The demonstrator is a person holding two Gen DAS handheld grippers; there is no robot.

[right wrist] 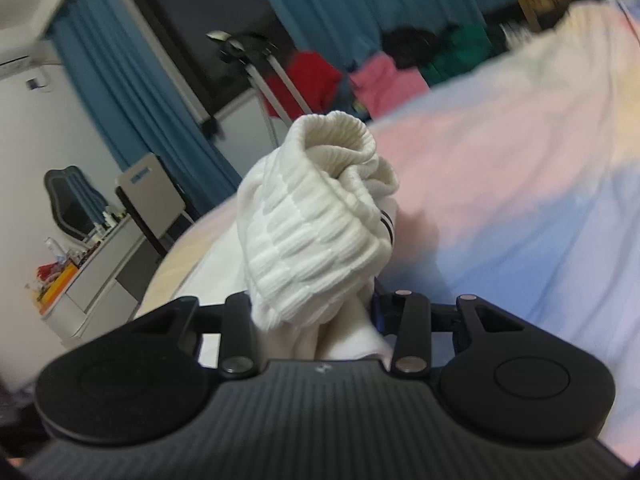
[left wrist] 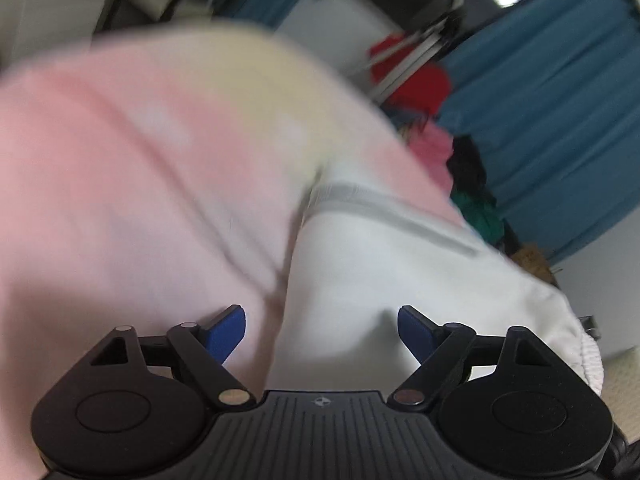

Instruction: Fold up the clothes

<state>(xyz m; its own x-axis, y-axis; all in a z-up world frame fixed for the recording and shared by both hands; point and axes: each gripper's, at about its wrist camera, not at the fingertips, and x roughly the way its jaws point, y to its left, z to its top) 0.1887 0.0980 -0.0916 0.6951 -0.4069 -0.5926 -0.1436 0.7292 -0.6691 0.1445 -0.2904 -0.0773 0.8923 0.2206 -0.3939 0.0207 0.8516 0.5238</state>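
Note:
A pastel sweatshirt (left wrist: 160, 160) in pink, yellow and white fills the left wrist view, blurred. My left gripper (left wrist: 320, 322) hovers close over it, its blue pads (left wrist: 226, 332) wide apart and pinching nothing; the white panel (left wrist: 380, 264) lies between and beyond them. In the right wrist view my right gripper (right wrist: 316, 312) is shut on the garment's white ribbed cuff (right wrist: 312, 220), which bunches up above the jaws and hides the fingertips. The pink and blue body of the sweatshirt (right wrist: 500, 184) spreads to the right.
A pile of red, pink, green and black clothes (right wrist: 384, 76) lies at the back beside a metal stand (right wrist: 264, 80). Blue curtains (left wrist: 560, 100) hang behind. A cluttered desk (right wrist: 80, 272) and a chair (right wrist: 68, 200) stand at the left. The cream bed surface (right wrist: 176, 268) shows beneath.

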